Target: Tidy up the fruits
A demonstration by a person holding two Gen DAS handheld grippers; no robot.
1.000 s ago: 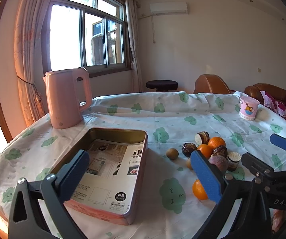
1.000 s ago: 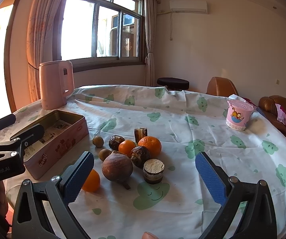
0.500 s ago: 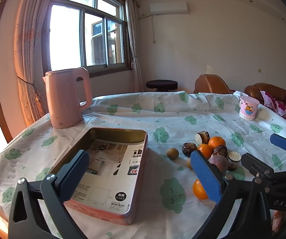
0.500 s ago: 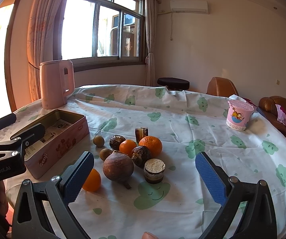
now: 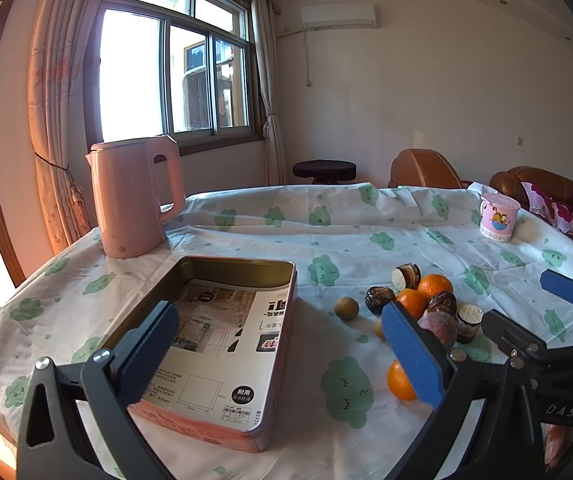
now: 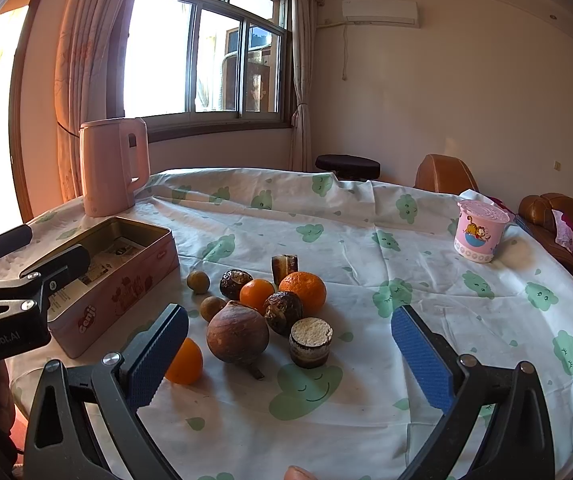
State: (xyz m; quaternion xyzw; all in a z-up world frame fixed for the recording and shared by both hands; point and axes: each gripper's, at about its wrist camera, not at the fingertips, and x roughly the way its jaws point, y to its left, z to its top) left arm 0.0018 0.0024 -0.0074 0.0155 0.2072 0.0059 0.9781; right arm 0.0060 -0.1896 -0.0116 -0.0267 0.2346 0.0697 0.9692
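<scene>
Left gripper (image 5: 282, 350) and right gripper (image 6: 290, 354) both wide open, empty, unmoved over past second. Fruit cluster (image 6: 264, 300) lay on tablecloth (image 6: 366, 248), just right of open tin (image 5: 222, 344); tin held paper only. Sorting not begun.

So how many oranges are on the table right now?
3. One orange lies nearest, partly behind the right tongs' pad; a smaller orange sits mid-cluster; the largest orange is right of it. Others could be hidden behind the pile.
</scene>
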